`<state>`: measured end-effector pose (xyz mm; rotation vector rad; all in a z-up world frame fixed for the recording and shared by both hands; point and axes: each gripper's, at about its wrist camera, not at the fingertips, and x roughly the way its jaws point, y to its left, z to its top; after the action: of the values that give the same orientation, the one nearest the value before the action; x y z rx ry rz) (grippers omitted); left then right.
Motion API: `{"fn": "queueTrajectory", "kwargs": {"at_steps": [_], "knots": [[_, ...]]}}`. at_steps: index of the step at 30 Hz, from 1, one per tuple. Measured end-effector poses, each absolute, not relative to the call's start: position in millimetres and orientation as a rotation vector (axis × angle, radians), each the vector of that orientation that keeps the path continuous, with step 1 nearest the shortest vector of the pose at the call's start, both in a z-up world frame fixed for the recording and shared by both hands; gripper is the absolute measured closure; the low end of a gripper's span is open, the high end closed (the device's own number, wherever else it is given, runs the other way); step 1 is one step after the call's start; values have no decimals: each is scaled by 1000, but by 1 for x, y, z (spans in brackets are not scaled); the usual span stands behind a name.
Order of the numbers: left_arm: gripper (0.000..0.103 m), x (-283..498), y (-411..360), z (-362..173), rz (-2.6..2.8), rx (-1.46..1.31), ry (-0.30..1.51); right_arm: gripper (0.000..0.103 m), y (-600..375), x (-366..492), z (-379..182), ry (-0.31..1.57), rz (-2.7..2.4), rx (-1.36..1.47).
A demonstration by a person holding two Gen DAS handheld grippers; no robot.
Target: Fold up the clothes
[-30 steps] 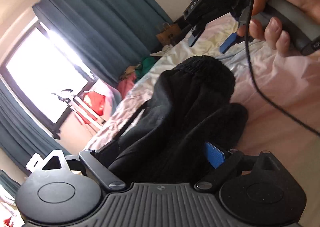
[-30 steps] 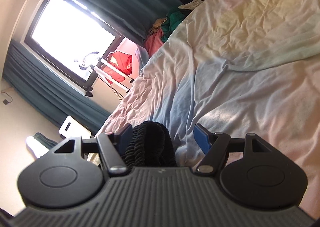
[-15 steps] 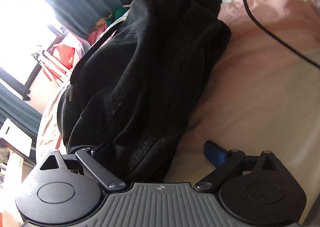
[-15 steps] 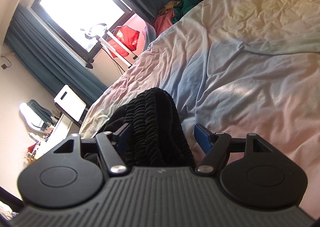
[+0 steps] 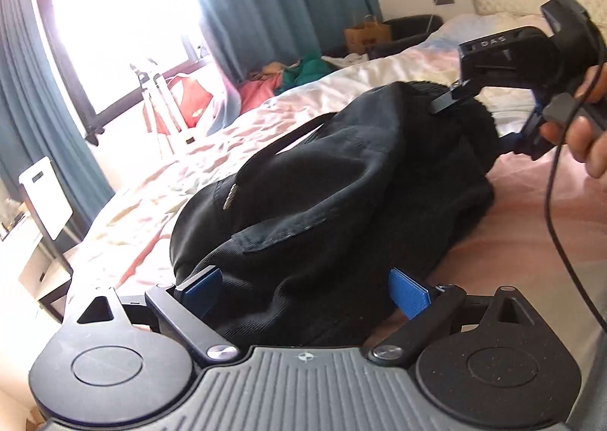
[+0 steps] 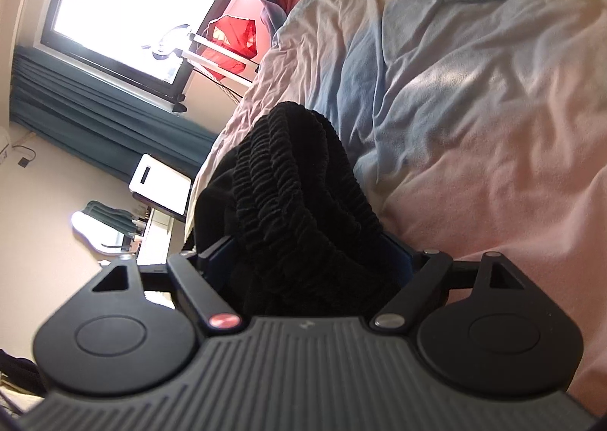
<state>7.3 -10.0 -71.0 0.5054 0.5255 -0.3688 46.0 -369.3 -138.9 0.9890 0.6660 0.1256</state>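
One black garment (image 5: 334, 180), two hand-held grippers (image 5: 303, 292)

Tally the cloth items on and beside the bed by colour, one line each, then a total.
Black: 1, the black garment on the bed
Red: 1, the red item by the window
Pink: 1, the pink cloth past the bed's edge
Green: 1, the green cloth beside it
Total: 4
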Motion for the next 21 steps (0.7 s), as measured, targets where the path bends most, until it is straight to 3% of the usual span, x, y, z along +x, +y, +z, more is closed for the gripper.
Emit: {"fn": "queueTrajectory", "kwargs": {"at_steps": [3,7,10,14,21], "knots": [[4,26,-8,-81,-294,485,637,18,-355,54,-138,679,130,904],[3,29,-2,-79,-273,459,636,19,-343,62,-136,692,135,788],[3,29,2,-80,-262,408,638,38,-342,61,-131,681,136,733],[3,27,6,-78,-259,377,637,50,-337,57,-115,625,137,632],[3,46,9,-79,-232,309,649,50,-345,62,-115,611,86,611]]}}
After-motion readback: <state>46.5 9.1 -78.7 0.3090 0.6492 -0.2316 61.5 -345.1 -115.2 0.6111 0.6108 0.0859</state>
